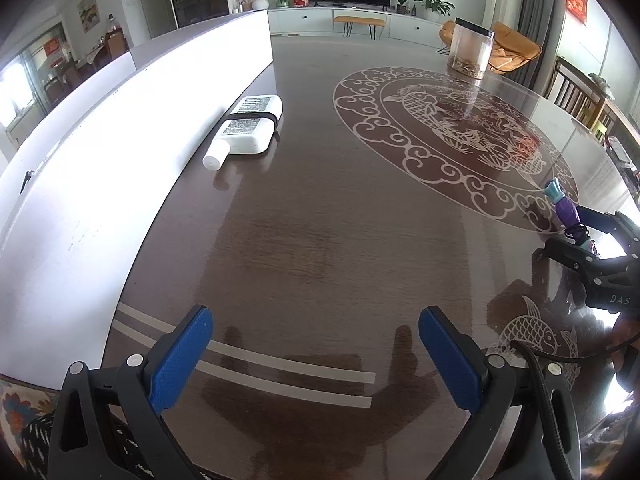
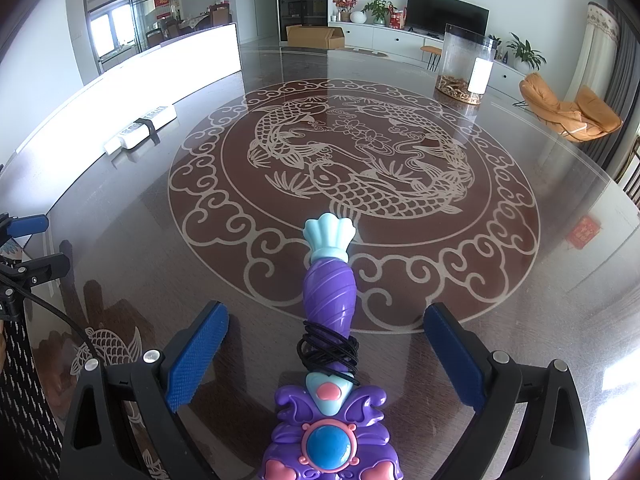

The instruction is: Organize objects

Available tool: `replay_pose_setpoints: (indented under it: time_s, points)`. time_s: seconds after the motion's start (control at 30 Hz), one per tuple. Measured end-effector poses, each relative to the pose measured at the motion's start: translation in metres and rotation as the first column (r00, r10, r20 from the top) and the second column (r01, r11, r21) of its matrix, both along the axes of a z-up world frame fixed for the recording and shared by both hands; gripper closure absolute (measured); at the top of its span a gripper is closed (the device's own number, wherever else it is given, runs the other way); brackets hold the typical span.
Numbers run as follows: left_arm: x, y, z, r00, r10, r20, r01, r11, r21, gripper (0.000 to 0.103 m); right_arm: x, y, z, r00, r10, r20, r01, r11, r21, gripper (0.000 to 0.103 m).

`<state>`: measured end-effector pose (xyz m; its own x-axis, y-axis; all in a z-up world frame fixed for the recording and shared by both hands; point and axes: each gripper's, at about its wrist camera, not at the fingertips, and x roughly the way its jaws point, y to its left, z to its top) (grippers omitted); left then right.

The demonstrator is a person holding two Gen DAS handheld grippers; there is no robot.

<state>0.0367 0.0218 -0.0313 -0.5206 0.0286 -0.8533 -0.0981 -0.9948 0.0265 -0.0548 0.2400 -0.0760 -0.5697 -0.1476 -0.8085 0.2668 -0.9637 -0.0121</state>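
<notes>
We see both grippers over the dark table [image 2: 120,240], which carries a fish-and-cloud inlay under a glossy top. Left gripper [image 1: 316,356]: jaws spread wide, nothing between the blue pads [image 1: 182,356], only bare tabletop and two pale stripes below. Right gripper [image 2: 326,354]: jaws also spread wide, pads clear of the toy on both sides, so not gripping. The toy wand [image 2: 328,304] lies on the table between the right jaws, purple handle pointing away from the camera, light-blue shell tip at the edge of the inlay, black cord [image 2: 328,350] wound around the handle near the ornate head with the blue button. From the left wrist view we see only the wand's tip and handle [image 1: 564,212] beside the right gripper, well apart from the left one. White bottle [image 1: 250,128] lies flat against the white panel [image 1: 120,160], cap toward the left gripper, black band around its middle. Container: clear jar [image 2: 464,66] stands upright at the far side of the table, dark rim, white label, a shallow layer of brownish bits at the bottom; what they are we cannot tell. Jar is mostly empty above that layer.
</notes>
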Motion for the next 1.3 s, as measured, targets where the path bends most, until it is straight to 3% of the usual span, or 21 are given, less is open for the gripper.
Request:
replay_pose_setpoints:
  time_s: [0.57,0.7,0.97,1.13,1.2,1.3]
  points:
    - [-0.002,0.008,0.0,1.0,0.013,-0.01,-0.013,0.999,-0.044,0.0,0.0,0.0,0.0,1.0,0.0,0.0,0.0,1.0,0.0,0.004]
    - [-0.003,0.004,0.008,0.997,0.055,-0.057,-0.056,0.998,-0.01,0.0,0.0,0.0,0.0,1.0,0.0,0.0,0.0,1.0,0.0,0.004]
    - [-0.048,0.01,0.016,0.989,0.111,-0.102,-0.115,0.993,-0.03,0.0,0.0,0.0,0.0,1.0,0.0,0.0,0.0,1.0,-0.001,0.004]
    - [-0.09,0.033,0.031,0.987,0.011,-0.161,-0.031,0.992,-0.119,0.0,0.0,0.0,0.0,1.0,0.0,0.0,0.0,1.0,-0.001,0.004]
    - [-0.101,0.036,0.034,0.99,-0.1,-0.098,0.095,0.994,-0.054,0.0,0.0,0.0,0.0,1.0,0.0,0.001,0.0,1.0,-0.001,0.004]
    - [-0.097,0.021,0.038,0.972,-0.232,-0.039,0.233,0.971,0.047,0.0,0.0,0.0,0.0,1.0,0.001,0.001,-0.001,1.0,-0.002,0.004]
